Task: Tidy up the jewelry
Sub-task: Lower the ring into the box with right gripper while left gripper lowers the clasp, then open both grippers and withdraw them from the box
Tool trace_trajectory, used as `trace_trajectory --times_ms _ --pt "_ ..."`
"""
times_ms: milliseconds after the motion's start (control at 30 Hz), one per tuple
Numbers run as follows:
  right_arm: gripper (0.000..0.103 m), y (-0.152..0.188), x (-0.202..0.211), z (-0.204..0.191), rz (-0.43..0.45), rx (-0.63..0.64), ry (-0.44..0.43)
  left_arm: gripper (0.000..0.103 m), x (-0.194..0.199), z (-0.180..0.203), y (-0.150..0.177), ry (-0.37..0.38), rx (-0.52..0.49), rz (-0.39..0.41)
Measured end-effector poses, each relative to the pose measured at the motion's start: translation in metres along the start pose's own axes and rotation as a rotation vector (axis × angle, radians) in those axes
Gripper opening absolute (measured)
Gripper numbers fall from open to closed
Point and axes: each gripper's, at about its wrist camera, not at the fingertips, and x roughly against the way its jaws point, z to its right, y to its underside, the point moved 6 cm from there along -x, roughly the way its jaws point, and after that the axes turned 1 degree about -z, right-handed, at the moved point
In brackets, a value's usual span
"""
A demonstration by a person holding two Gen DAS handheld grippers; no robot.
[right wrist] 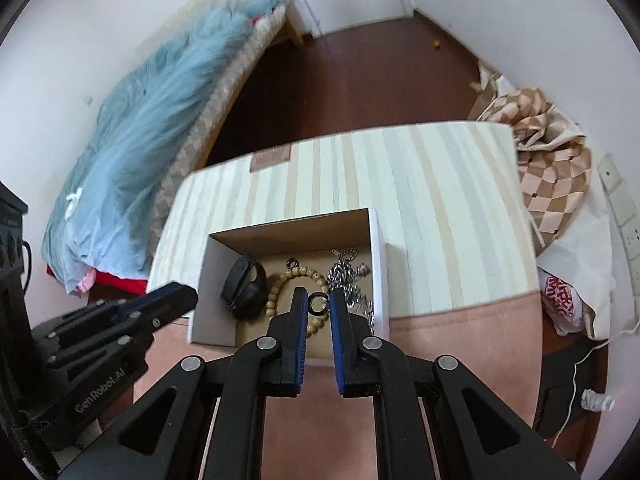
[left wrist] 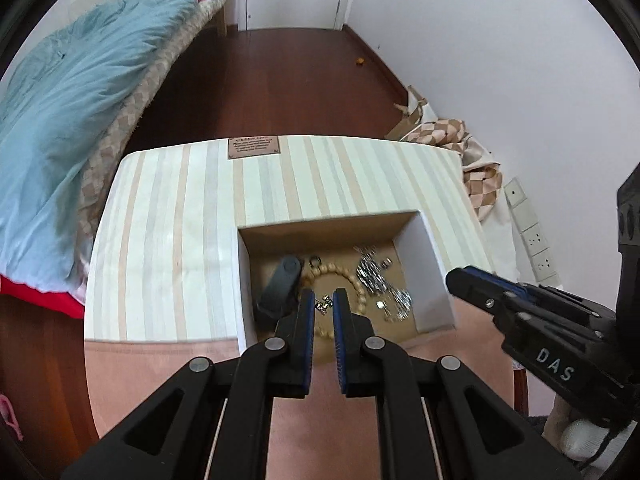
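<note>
A white cardboard box (left wrist: 434, 276) (right wrist: 200, 280) stands open on a striped cloth. In it lie a black wristband (right wrist: 245, 290) (left wrist: 280, 286), a wooden bead bracelet (right wrist: 298, 274) (left wrist: 344, 276), a silver chain (right wrist: 348, 276) (left wrist: 376, 276) and a small dark ring (right wrist: 291, 262) (left wrist: 316, 259). My left gripper (left wrist: 324, 304) (right wrist: 188, 294) hangs over the box's near edge, shut on a small gold piece (left wrist: 323, 303). Above the near side of the box, my right gripper (right wrist: 319, 305) (left wrist: 454, 278) is shut on a black ring (right wrist: 319, 304).
The striped cloth (left wrist: 180, 220) covers a low table with a pink surface (left wrist: 320, 420) towards me. A bed with a blue blanket (left wrist: 72, 100) is on the left. Checked fabric bags (right wrist: 552, 184) and wall sockets (left wrist: 536, 240) lie to the right. Dark wooden floor (left wrist: 280, 80) lies beyond.
</note>
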Motion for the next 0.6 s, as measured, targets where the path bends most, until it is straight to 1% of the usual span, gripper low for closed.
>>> trace_trajectory --times_ms 33,67,167,233,267,300,333,400,433,467,533,567,600 --pt "0.012 -0.005 -0.006 0.002 -0.015 0.0 0.01 0.006 -0.006 0.0 -0.004 0.001 -0.007 -0.021" --pt "0.012 -0.011 -0.015 0.002 -0.047 0.007 0.012 0.007 -0.011 -0.002 -0.006 0.003 -0.001 -0.039" --pt "0.012 -0.017 -0.027 0.004 -0.089 0.011 0.022 0.009 -0.018 -0.005 -0.014 0.003 0.018 -0.06" --pt "0.012 -0.019 -0.035 0.004 -0.133 0.005 0.012 0.011 -0.023 -0.01 -0.017 -0.009 0.038 -0.084" --pt "0.014 -0.021 -0.036 0.004 -0.142 0.006 0.018 0.012 -0.023 -0.013 -0.019 -0.027 0.048 -0.089" --pt "0.023 -0.022 -0.037 0.004 -0.143 0.006 0.02 0.018 -0.023 -0.016 -0.02 -0.046 0.052 -0.09" --pt "0.035 -0.023 -0.036 0.005 -0.142 0.002 0.019 0.025 -0.022 -0.019 -0.022 -0.063 0.055 -0.088" --pt "0.046 -0.024 -0.033 0.005 -0.136 -0.006 0.016 0.067 -0.018 -0.026 -0.023 -0.085 0.069 -0.071" --pt "0.046 -0.024 -0.031 0.006 -0.131 -0.006 0.021 0.071 -0.015 -0.03 -0.023 -0.088 0.081 -0.056" --pt "0.046 -0.024 -0.028 0.006 -0.122 -0.001 0.03 0.071 -0.012 -0.033 -0.023 -0.083 0.09 -0.043" --pt "0.047 -0.025 -0.023 0.006 -0.11 0.002 0.044 0.071 -0.006 -0.04 -0.019 -0.11 0.106 -0.038" --pt "0.048 -0.023 -0.02 0.007 -0.104 0.007 0.069 0.072 -0.004 -0.044 -0.016 -0.121 0.109 -0.036" --pt "0.054 -0.023 -0.017 0.008 -0.099 0.011 0.076 0.077 -0.002 -0.047 -0.014 -0.132 0.114 -0.033"
